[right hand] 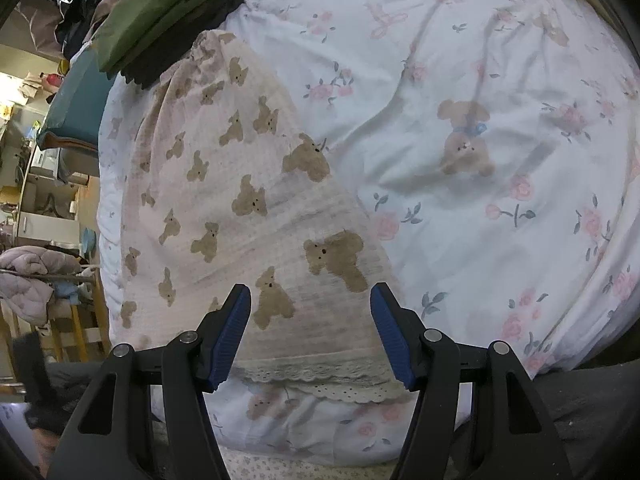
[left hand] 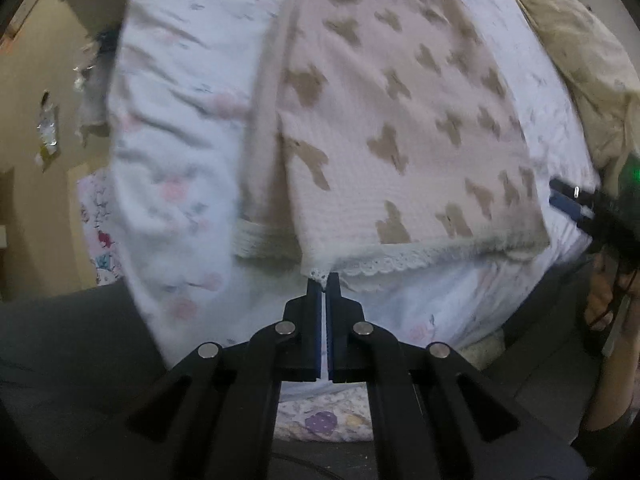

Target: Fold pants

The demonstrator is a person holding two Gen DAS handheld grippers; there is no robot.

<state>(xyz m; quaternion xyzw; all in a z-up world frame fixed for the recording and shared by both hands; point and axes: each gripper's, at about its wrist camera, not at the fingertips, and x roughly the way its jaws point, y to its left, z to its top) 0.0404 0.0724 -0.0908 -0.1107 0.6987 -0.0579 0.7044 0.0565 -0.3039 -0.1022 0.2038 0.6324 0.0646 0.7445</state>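
Pants (right hand: 248, 216) lie flat on the bed (right hand: 480, 80), left gripper (left hand: 324, 280) pinched tight on the lace hem corner, right gripper (right hand: 310, 300) wide open and empty above the hem; it should probably grab the other corner and lift evenly.

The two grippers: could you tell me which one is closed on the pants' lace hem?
The left gripper: its jaws are pinched together on the lace hem of the pants. The right gripper is spread wide open, gripping nothing.
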